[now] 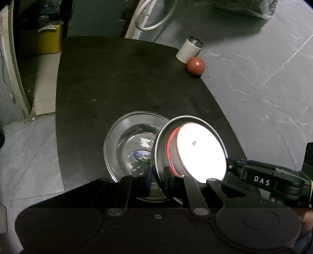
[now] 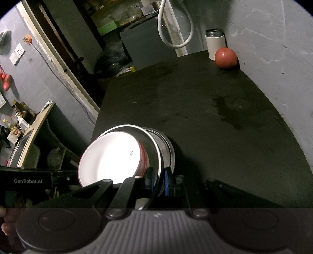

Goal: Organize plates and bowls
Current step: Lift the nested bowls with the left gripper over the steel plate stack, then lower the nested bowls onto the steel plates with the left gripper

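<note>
A steel bowl (image 1: 164, 144) with a white, red-rimmed bowl (image 1: 201, 152) nested inside it is held tilted on edge above the dark table (image 1: 117, 78). Both grippers pinch this bowl's rim: my left gripper (image 1: 158, 179) at its near-left rim, my right gripper (image 2: 157, 183) on the opposite side, also visible in the left wrist view (image 1: 230, 166). A shallow steel plate (image 1: 125, 144) with a sticker lies flat on the table just left of and under the tilted bowl. In the right wrist view the white bowl (image 2: 109, 156) faces left inside the steel bowl (image 2: 156, 152).
A red ball (image 1: 195, 66) and a white steel-lidded canister (image 1: 188, 50) stand at the table's far right corner against the grey wall (image 1: 254, 78). A yellow box (image 1: 47, 39) and white hose (image 1: 152, 17) lie beyond the table. A cluttered counter (image 2: 29, 125) is at left.
</note>
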Demonstrator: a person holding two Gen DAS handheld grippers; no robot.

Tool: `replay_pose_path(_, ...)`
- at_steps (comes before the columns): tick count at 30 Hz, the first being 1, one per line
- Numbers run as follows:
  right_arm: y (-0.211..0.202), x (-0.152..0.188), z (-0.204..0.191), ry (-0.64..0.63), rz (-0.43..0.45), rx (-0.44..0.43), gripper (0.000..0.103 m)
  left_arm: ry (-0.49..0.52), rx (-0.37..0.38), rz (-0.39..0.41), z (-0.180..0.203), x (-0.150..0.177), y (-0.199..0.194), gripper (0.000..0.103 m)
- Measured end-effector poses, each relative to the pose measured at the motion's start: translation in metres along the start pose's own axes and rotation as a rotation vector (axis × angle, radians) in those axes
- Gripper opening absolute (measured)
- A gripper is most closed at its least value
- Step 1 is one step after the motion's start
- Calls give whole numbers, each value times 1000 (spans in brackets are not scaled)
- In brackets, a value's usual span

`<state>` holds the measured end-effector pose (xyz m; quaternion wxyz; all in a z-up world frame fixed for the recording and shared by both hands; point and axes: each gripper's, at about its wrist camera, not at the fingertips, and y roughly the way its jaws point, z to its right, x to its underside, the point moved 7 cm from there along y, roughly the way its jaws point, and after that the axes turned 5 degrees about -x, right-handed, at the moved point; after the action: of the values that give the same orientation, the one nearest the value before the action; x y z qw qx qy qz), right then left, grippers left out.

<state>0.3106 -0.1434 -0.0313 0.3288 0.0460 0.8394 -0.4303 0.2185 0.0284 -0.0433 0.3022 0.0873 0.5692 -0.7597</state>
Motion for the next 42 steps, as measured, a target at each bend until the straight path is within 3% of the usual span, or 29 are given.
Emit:
replay_pose_path(20, 37, -5, -10, -13, -48, -21, 12, -47, -47, -11, -26, -2, 12, 13)
replay_pose_path(42, 45, -7, -15, -19, -63, -19, 12, -52, -66, -19, -28, -4, 16, 12)
